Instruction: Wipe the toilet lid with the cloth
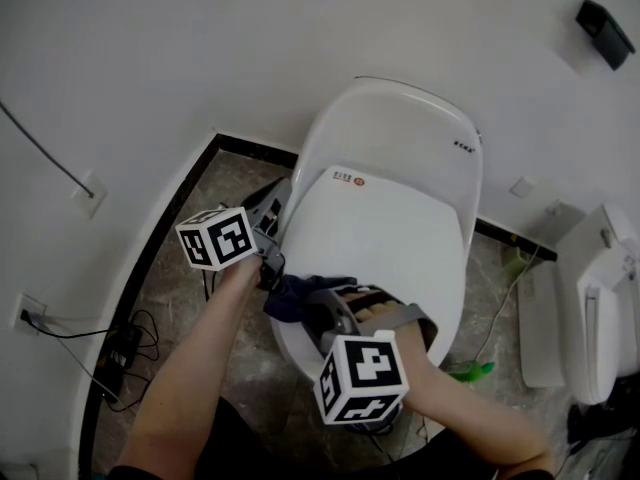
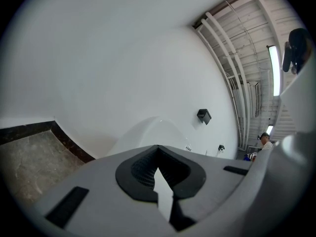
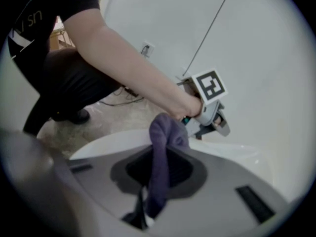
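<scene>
Right gripper view: right gripper (image 3: 157,181) clenched on the one cloth (image 3: 167,132), bunched, at the near-left edge of the one toilet lid (image 1: 385,218). Lid extends far-right from there, long axis near-to-far. Left gripper (image 2: 159,174) closed on nothing, just left of the cloth. Right does the wipe.

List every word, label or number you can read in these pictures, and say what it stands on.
Label on the lid: too small to read.
Dark print on the toilet behind the lid: too small to read.
Shirt sleeve: "sn", rest unclear.
</scene>
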`<state>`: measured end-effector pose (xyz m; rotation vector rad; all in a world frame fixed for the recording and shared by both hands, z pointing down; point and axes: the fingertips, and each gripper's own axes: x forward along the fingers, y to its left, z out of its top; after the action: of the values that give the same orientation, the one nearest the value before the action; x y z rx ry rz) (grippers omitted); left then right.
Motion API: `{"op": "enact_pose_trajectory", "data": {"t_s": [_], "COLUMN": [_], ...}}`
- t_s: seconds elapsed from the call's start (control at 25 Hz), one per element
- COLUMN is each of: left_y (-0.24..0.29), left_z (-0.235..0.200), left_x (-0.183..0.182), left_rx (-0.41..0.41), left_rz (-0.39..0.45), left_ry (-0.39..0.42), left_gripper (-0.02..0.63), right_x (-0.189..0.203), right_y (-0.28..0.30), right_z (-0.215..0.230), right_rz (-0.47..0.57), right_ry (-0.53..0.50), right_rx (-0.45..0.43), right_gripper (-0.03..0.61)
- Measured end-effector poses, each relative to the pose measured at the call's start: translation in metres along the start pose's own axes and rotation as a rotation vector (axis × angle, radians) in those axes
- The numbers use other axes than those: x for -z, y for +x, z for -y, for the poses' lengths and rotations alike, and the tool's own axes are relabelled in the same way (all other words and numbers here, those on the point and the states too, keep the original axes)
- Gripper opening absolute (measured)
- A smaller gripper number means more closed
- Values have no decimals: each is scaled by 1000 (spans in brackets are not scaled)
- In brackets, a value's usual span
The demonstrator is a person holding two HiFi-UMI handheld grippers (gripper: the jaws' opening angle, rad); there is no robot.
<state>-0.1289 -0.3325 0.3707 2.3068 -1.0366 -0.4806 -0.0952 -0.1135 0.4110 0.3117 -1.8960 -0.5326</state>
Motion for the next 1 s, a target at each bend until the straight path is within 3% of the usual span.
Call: {"op": "enact_pose_trajectory", "data": {"t_s": [0.24, 0.44, 0.6, 0.84, 1.0], "left_y": [1, 3, 3, 3, 4], "left_z": [-3, 2, 2, 3, 6], "left_x": [-2, -2, -2, -3, -4], "left_rx": [-7, -7, -7, -10, -9], "left_rz": [7, -10, -7, -9, -10], "left_ry": [0, 53, 49, 63, 85], "left_gripper": [14, 14, 14, 14, 14], "right_x": [-8, -12, -18, -32, -19], "right_y": [-5, -9, -15, -40, -55], "right_z": [-17, -26, -32, -24, 2], "right_rz": [31, 49, 113, 349, 470], "right_ry": [1, -3, 26, 228, 390], "right_rx": [-37, -49, -71, -116, -82], "right_gripper": [67, 67, 67, 67, 67]}}
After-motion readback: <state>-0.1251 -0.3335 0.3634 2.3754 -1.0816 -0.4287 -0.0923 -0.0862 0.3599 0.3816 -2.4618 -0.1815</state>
